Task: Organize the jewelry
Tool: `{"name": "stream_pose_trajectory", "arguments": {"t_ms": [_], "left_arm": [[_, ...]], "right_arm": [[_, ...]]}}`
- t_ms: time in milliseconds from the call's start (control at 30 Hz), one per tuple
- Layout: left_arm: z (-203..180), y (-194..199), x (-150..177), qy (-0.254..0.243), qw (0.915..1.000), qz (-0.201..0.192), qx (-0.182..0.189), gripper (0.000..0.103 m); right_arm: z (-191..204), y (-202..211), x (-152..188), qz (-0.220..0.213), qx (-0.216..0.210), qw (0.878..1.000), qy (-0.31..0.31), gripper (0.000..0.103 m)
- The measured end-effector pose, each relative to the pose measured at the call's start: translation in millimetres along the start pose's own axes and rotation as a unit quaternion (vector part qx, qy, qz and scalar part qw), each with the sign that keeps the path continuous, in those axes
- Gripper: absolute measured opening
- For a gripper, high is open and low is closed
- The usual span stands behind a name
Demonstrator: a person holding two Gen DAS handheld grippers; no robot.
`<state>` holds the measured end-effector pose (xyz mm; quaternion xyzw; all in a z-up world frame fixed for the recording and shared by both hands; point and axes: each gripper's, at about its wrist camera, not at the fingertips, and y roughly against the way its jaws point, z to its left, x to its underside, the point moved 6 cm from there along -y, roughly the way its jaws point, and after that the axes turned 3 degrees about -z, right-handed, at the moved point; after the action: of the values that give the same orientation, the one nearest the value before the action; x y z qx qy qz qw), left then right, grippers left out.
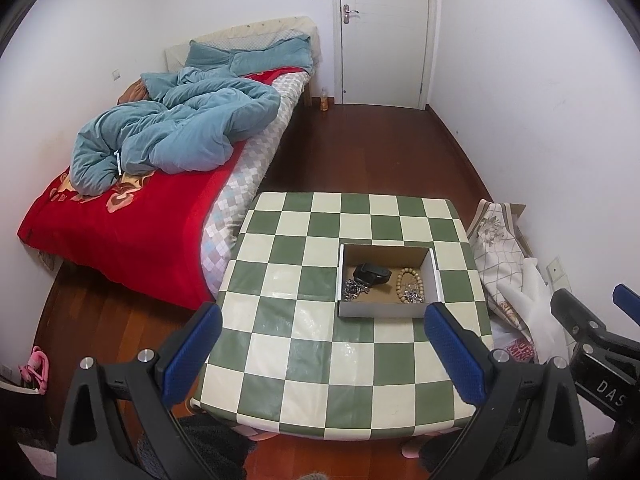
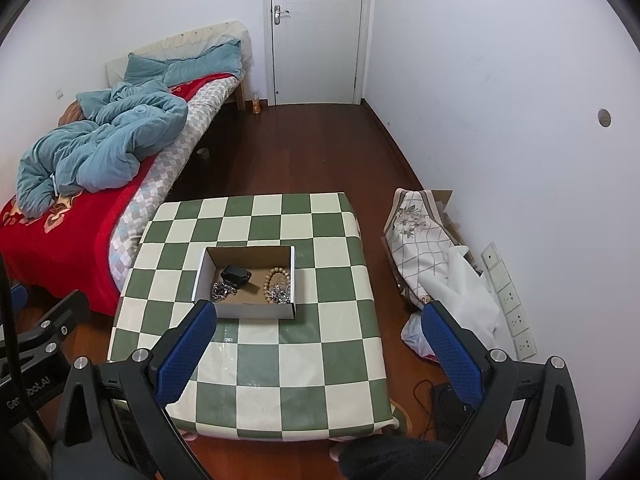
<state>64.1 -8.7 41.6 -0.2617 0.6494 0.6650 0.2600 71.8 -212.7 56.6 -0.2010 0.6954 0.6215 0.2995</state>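
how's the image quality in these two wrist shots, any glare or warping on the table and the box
Left wrist view: strong fisheye bending, dark corners; glossy patches of glare on the checkered tablecloth in front of the box. Right wrist view: same curved walls; glare on the cloth below the box, whose contents stay small but fairly sharp.

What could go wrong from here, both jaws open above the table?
1. In the cardboard box, a silver chain lies tangled over the wooden bead bracelet; grabbing one may drag the other.
2. The chain pile touches the black item; same snag risk.
3. The light box may slide on the glossy checkered tablecloth.
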Motion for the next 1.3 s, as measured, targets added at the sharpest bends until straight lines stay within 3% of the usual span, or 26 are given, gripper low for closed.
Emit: {"name": "stream_pose_trajectory", "arguments": {"t_ms": [1300], "left_arm": [[-2.6,2.3,-5.8,-0.011,0.9999,-0.006,0.007,0.103]], "right_arm": [[2.2,6.1,-7.0,-0.006,-0.005,1.0,0.006,0.103]]}}
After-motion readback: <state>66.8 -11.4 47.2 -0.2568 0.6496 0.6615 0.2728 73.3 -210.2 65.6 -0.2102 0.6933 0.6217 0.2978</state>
